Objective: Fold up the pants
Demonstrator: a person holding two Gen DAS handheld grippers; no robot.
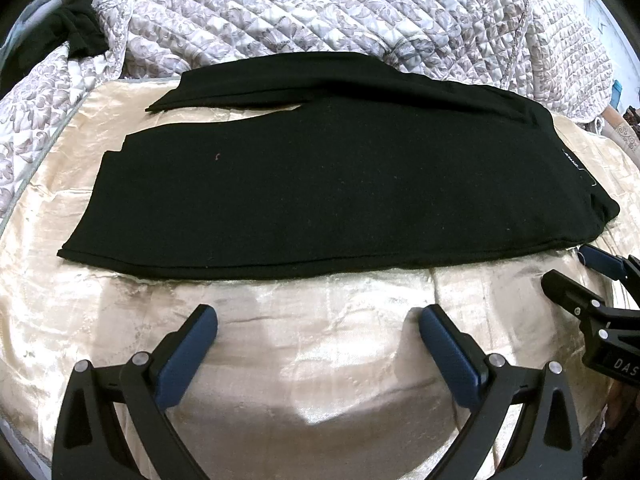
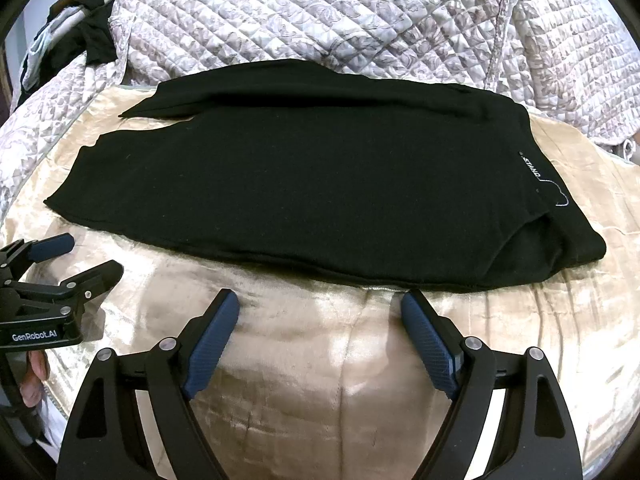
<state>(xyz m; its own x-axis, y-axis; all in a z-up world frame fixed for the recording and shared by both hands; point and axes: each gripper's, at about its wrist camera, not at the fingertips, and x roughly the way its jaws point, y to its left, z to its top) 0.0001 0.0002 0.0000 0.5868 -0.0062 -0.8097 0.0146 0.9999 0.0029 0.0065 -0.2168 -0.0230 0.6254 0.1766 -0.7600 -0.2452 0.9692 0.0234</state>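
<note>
Closest to me, the left gripper (image 1: 318, 322) hangs with its jaws spread wide and nothing between them, a little short of the near edge of the black pants (image 1: 320, 184). The right gripper (image 2: 320, 310) is just as wide open and just as empty, nearer that same hem, toward the waistband end.

The pants lie flat on the cream satin cover (image 2: 320, 400), one leg laid over the other, leg ends to the left, waistband and a small label (image 2: 531, 169) to the right. They look like soft, light knit: limp and likely to sag when lifted. The sheen under them suggests the fabric could slide if dragged. I would pinch both layers at the near hem, one tool by the cuffs and one by the waist.

Beyond the pants, a quilted bedspread (image 1: 320, 12) is bunched up.
</note>
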